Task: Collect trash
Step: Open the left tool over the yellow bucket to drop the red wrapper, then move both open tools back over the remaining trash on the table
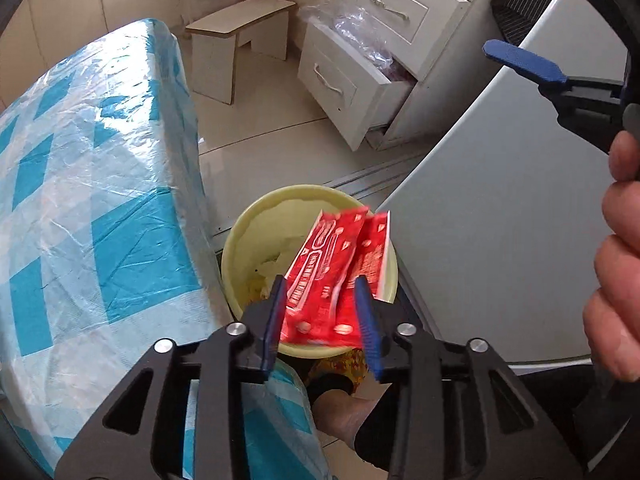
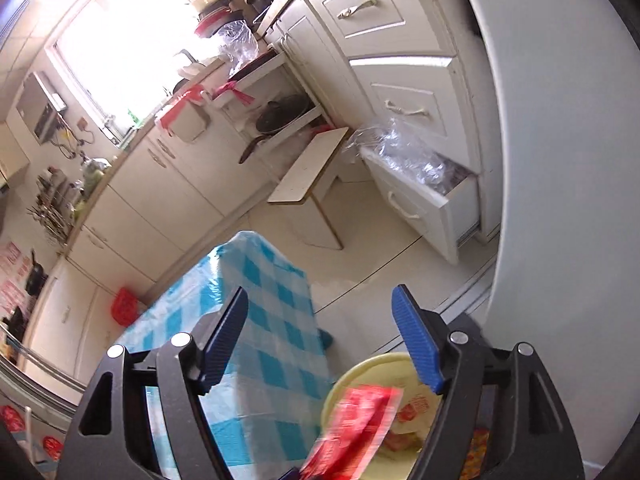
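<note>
Two grippers | left gripper (image 1: 320, 312) over bin (image 1: 240, 236), jaws parted around red wrapper (image 1: 332, 276) | right gripper (image 2: 320, 340) jaws wide

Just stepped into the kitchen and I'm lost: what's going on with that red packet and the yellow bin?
A person is clearing trash with two handheld tools. The left tool has a red wrapper between its fingers, right over the open yellow bin, which already has some scraps inside. The wrapper looks blurred in the right wrist view, so whether it is still gripped or just let go is unclear. The right tool is open and carries nothing, raised beside the table with the blue checked cloth.
</note>
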Demonstrator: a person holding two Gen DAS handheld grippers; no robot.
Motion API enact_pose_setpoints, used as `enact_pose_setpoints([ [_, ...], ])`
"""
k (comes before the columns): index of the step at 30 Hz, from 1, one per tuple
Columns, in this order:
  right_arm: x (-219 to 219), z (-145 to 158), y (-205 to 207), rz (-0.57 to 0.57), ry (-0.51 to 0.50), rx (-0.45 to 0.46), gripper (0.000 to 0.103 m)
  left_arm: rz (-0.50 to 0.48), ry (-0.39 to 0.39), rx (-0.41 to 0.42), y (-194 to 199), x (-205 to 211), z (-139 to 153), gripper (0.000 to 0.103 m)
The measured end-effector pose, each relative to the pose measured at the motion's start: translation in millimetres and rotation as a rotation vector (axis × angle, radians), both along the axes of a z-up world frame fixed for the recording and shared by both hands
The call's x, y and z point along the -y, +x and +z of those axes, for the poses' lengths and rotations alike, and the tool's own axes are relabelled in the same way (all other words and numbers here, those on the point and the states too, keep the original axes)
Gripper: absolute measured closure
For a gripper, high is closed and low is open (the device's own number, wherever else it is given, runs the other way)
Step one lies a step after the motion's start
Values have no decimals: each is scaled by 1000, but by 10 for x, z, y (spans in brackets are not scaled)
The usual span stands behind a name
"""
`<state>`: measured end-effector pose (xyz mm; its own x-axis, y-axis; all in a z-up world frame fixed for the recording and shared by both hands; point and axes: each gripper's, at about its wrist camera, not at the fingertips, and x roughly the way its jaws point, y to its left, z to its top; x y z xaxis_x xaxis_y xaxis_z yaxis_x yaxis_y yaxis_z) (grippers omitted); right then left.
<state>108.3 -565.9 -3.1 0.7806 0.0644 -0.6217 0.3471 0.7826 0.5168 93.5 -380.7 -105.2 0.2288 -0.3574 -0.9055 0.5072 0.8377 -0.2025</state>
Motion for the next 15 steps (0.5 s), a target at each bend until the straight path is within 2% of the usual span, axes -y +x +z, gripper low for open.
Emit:
enact_pose_setpoints([
  [3,-31,45,13,14,19,26,31,2,2,13,-7,-1,27,59],
  [5,-42,72,25,17,25,41,31,10,-4,20,-5,-48,80,59],
  [8,-65,56,36,16,46,39,31,31,-22,48,-73,-246,224,56],
  [11,-108,56,48,18,50,36,31,52,-40,78,-217,-523,410,47],
  [15,-231,68,63,28,40,32,31,94,-69,125,-490,-1032,686,42],
])
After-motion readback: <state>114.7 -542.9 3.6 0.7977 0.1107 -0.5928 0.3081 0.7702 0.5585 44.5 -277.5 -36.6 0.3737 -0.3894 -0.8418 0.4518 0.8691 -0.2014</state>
